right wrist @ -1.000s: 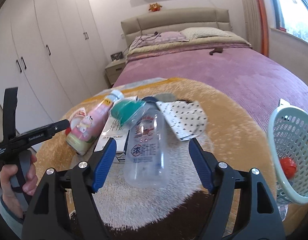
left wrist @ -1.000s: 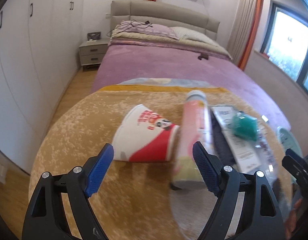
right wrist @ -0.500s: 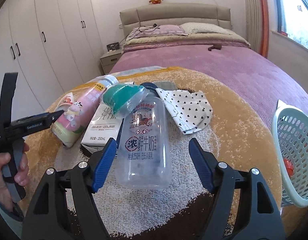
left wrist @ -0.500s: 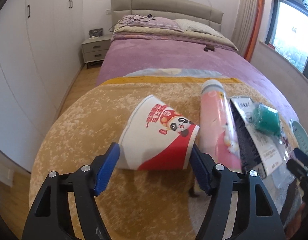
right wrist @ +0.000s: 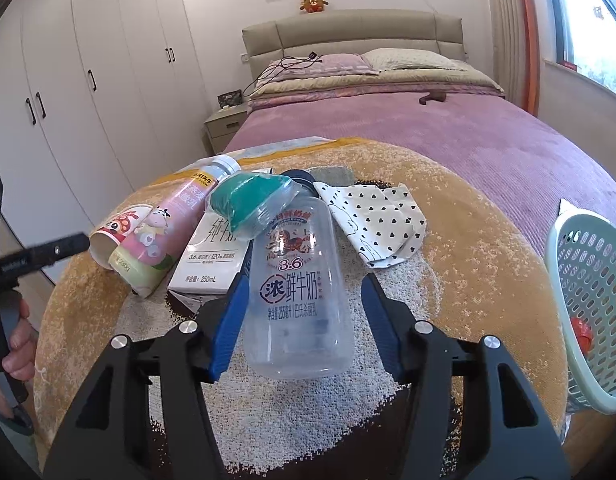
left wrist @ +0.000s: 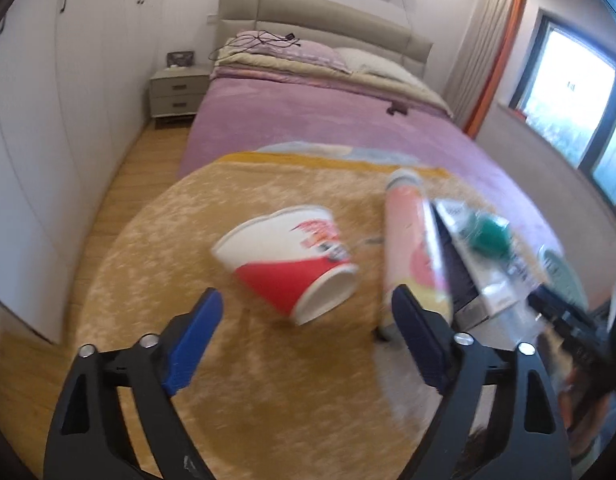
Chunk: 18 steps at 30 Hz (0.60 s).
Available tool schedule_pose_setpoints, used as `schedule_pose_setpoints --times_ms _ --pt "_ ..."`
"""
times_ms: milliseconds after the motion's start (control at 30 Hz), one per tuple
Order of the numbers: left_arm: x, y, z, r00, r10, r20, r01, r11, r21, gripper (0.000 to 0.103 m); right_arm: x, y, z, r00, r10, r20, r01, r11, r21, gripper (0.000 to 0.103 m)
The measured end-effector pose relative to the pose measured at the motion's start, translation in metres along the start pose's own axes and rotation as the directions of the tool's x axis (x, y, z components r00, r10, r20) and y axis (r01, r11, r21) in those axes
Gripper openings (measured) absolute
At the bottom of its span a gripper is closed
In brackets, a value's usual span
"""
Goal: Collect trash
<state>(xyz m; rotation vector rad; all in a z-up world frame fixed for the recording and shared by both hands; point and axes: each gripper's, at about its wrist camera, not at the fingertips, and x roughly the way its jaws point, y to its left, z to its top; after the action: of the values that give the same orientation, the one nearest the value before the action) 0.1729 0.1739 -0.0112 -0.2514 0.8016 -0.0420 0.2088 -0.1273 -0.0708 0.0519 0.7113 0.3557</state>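
Observation:
A red and white paper cup lies on its side on the round tan rug, ahead of my open, empty left gripper. A pink bottle and a white milk carton lie to its right. In the right wrist view my right gripper is open with its jaws on either side of a clear plastic milk bottle with a green cap, apart from it. The carton, pink bottle and cup lie to its left.
A dotted white cloth lies behind the clear bottle. A pale green mesh basket holding a red item stands at the rug's right edge. A bed with a purple cover is behind, and white wardrobes stand on the left.
The left gripper has drawn back from the paper cup, which now lies ahead of the jaws and has turned its base toward me. The right gripper has moved forward around the clear bottle.

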Motion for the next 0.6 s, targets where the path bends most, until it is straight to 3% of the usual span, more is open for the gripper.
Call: schedule_pose_setpoints --times_ms 67,200,300,500,600 --pt "0.014 -0.004 0.005 1.0 0.013 -0.016 -0.014 0.999 -0.036 0.085 0.001 0.001 0.0 1.0 0.002 -0.006 -0.002 1.0 -0.007 0.055" --pt "0.043 -0.004 0.008 0.99 0.136 -0.034 -0.138 0.987 -0.079 0.084 0.005 0.002 0.001 1.0 0.001 -0.019 -0.001 1.0 -0.009 0.059" --pt "0.053 -0.005 0.005 0.984 0.176 -0.026 -0.178 0.981 -0.074 0.084 0.008 -0.002 0.003 0.999 0.017 -0.034 -0.017 1.0 0.011 0.062" --pt "0.053 0.002 0.005 0.987 0.159 -0.017 -0.16 0.982 -0.096 0.081 0.022 -0.005 0.01 0.997 0.021 -0.077 -0.019 0.999 0.031 0.069" --pt "0.052 0.004 0.004 0.987 0.161 -0.013 -0.161 0.983 -0.087 0.077 0.027 0.004 0.013 0.996 -0.047 -0.079 0.047 0.999 -0.006 0.076"
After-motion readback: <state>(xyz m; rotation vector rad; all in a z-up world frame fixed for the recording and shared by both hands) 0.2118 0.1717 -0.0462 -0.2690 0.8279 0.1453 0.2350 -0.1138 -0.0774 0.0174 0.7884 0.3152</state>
